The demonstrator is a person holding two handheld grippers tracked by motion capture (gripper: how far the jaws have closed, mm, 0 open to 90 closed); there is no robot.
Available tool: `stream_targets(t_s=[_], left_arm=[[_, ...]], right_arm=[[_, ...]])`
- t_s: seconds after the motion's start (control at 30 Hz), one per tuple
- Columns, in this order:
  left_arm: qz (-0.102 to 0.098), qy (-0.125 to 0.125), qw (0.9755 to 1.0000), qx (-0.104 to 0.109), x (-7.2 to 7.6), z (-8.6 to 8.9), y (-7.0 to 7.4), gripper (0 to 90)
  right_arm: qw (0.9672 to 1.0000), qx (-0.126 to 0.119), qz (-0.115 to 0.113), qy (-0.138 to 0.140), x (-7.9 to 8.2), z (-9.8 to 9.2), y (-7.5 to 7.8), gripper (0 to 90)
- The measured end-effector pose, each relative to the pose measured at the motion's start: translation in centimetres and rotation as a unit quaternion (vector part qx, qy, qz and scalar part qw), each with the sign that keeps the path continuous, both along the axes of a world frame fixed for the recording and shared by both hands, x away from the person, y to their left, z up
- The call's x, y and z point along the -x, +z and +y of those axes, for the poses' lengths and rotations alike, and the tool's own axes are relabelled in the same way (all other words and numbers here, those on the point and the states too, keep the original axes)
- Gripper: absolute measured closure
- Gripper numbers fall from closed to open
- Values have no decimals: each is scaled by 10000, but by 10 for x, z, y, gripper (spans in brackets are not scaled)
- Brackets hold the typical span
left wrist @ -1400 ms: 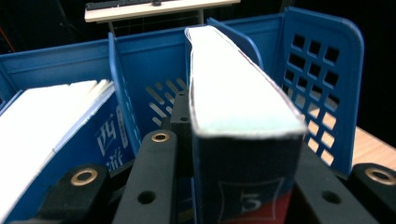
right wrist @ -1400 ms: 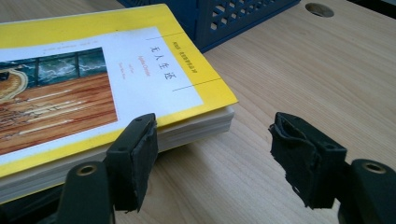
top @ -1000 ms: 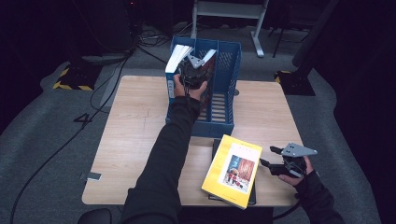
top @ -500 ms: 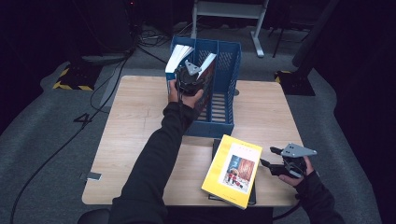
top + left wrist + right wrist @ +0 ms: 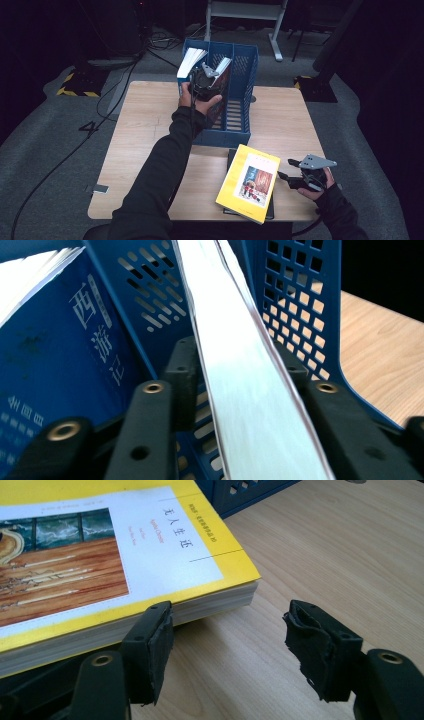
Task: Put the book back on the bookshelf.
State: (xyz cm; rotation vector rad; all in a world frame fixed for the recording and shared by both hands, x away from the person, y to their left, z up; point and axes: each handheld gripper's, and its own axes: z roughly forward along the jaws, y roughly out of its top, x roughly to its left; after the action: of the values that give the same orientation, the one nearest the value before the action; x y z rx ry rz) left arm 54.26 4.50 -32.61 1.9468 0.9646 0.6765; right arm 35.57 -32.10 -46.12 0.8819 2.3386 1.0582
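A blue file rack [image 5: 240, 125] stands at the table's far side. My left gripper [image 5: 207, 77] reaches into it from above, and its jaws have just been opening. A book with white page edges [image 5: 240, 370] stands upright between its fingers [image 5: 182, 375], with a thin gap on each side. A blue-covered book [image 5: 65, 360] leans in the slot beside it. My right gripper [image 5: 227, 630] rests open on the table near the front right. Nothing is between its pads, and one finger lies against the edge of a yellow book [image 5: 100, 555].
The yellow book [image 5: 248, 182] lies flat on a dark book [image 5: 231, 157] at the table's front edge. The wooden table [image 5: 145, 145] is bare on its left half. Cables and a metal stand base lie on the floor behind.
The left hand stays at the rack with barely any shift. The right hand and the yellow book have not moved.
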Motion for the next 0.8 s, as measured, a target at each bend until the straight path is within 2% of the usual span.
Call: stream_targets(t_s=[0.1,0.27,0.4,0.5,0.6,0.8], left_arm=[[67,25,10000,-47,-4,-1,4,569],[240,62,9984,-501,-12,-9,11,569],[388,37,9979,-514,-16,-12,14,643],[436,71,9971,-615,-17,-15,15,689],[448,82,9973,-576,-16,-17,15,710],[311,305,9988,-233,-19,-10,11,730]], right_arm=[[10000,-28,21,7,0,-1,0,353],[10000,-39,4,74,0,1,1,365],[9999,-78,-12,87,0,1,1,365],[9999,-88,-3,93,0,1,1,365],[9999,-104,9,101,0,1,1,364],[9998,-117,21,131,0,1,1,363]])
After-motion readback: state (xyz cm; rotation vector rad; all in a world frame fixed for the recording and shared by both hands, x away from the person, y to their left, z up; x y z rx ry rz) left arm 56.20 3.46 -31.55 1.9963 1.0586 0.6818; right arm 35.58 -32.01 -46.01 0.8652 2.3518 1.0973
